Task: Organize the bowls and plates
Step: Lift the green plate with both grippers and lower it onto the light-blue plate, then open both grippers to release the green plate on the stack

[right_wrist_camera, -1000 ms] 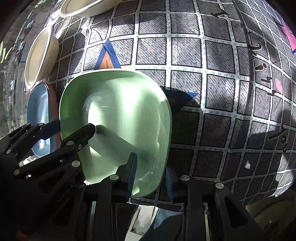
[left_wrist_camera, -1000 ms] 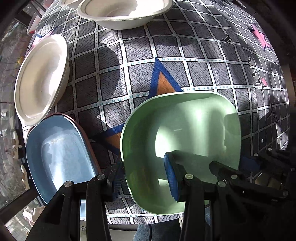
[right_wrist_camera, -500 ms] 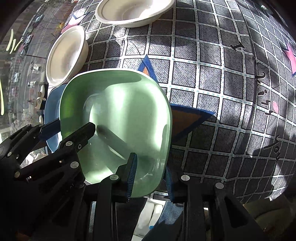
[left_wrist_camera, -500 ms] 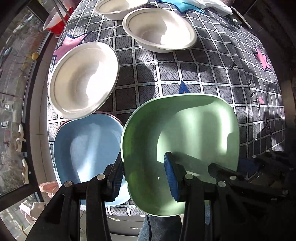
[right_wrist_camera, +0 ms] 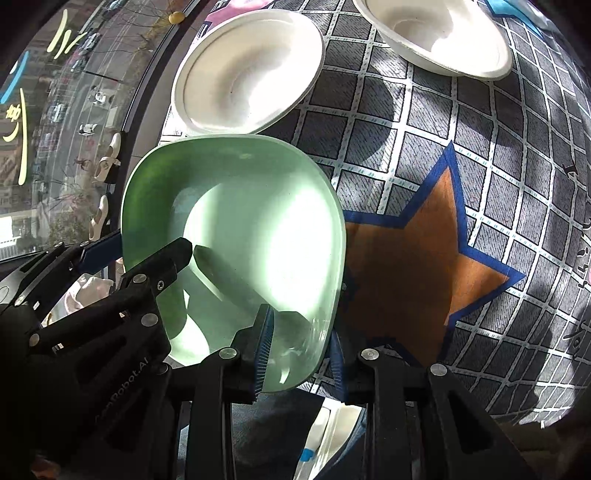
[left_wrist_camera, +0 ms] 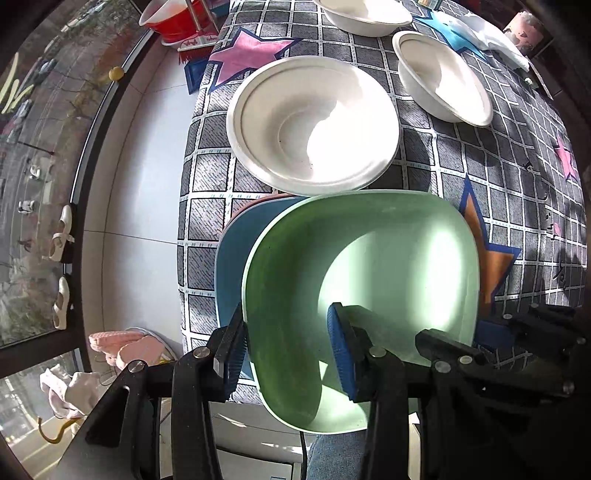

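A square green bowl (left_wrist_camera: 373, 280) is held in the air by both grippers. My left gripper (left_wrist_camera: 288, 350) is shut on its left rim, and my right gripper (right_wrist_camera: 301, 354) is shut on its right rim (right_wrist_camera: 317, 332). The green bowl hangs over a blue square plate (left_wrist_camera: 232, 258) that lies on a pinkish one near the table's left edge. A large white bowl (left_wrist_camera: 314, 122) sits just beyond them; it also shows in the right wrist view (right_wrist_camera: 247, 70). A smaller white bowl (left_wrist_camera: 443, 77) stands further right.
The table has a grey checked cloth (left_wrist_camera: 517, 177) with stars. Another white bowl (left_wrist_camera: 365, 14) and a red container (left_wrist_camera: 173, 18) stand at the far end. The table's left edge (left_wrist_camera: 181, 236) drops to a white floor with slippers (left_wrist_camera: 125, 343).
Both grippers have carried the green bowl up and to the left, so it now hangs over the blue plate. The white bowls have come into fuller view.
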Motion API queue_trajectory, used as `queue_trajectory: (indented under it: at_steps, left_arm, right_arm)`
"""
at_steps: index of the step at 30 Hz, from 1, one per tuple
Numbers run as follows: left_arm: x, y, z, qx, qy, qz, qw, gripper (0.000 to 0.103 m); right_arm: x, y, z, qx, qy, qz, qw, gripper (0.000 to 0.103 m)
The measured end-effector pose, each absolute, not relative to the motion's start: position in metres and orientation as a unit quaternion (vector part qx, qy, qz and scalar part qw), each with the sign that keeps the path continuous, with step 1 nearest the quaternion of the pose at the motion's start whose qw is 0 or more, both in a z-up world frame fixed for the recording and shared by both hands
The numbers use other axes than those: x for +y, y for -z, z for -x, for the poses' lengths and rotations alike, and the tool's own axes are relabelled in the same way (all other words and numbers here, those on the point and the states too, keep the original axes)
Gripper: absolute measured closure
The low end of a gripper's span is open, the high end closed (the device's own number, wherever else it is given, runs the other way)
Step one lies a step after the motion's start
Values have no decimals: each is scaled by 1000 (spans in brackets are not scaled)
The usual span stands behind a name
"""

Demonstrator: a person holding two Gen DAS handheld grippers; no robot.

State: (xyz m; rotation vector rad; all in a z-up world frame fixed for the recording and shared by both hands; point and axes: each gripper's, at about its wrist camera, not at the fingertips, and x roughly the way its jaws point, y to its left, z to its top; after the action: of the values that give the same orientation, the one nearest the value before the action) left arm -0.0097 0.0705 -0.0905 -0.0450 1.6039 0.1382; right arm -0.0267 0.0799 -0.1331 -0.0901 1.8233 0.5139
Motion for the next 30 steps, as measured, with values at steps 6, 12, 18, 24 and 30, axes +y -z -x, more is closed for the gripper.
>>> queue_trajectory:
  at_steps: [6, 12, 18, 24, 30]
  left_arm:
    - [93, 114, 13, 734, -71, 29, 675, 58]
    - [102, 133, 9, 748, -66, 49, 658, 58]
    - [104, 134, 0, 740, -58, 46, 668, 58]
    - [105, 132, -8, 730, -51, 38, 680, 56]
    - [116, 129, -9, 726, -71, 31, 684, 35]
  right_arm:
    - [96, 177, 41, 796, -224, 41, 560, 71]
    - [119, 200, 47, 809, -213, 55, 546, 71]
    - [132, 210, 42, 809, -195, 49, 553, 71]
    - [134, 213, 38, 807, -181, 29, 562, 71]
    - [121, 207, 37, 802, -176, 15, 570, 69]
